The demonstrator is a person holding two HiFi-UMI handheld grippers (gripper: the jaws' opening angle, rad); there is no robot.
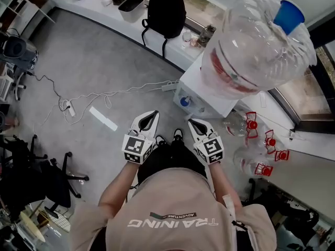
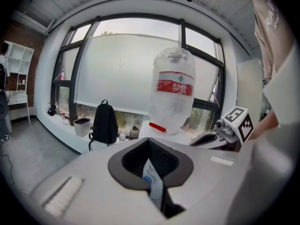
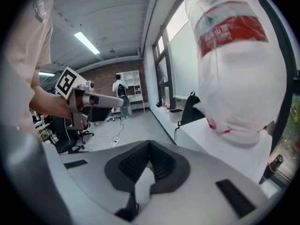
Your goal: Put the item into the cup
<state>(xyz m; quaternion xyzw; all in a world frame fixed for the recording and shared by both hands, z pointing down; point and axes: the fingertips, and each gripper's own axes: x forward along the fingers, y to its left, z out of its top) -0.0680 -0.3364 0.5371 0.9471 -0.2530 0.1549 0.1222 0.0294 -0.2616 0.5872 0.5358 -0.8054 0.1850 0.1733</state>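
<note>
I see no cup and no loose item in any view. My left gripper (image 1: 150, 115) and right gripper (image 1: 194, 123) are held side by side at waist height, pointing at a white water dispenser (image 1: 201, 95). Each has its jaws closed tip to tip with nothing between them. In the left gripper view, my left gripper (image 2: 149, 142) faces the big clear water bottle (image 2: 173, 90), and the right gripper (image 2: 220, 135) shows to the right. In the right gripper view, my right gripper (image 3: 150, 144) sits beside the bottle (image 3: 239, 64), with the left gripper (image 3: 93, 100) to the left.
The large bottle (image 1: 256, 41) with a blue cap stands upside down on the dispenser. Empty bottles (image 1: 246, 124) with red handles lie to its right. A black backpack (image 1: 165, 9) and a bin (image 1: 131, 7) sit on the window ledge. Cables (image 1: 104, 95) cross the grey floor; an office chair (image 1: 47, 177) stands left.
</note>
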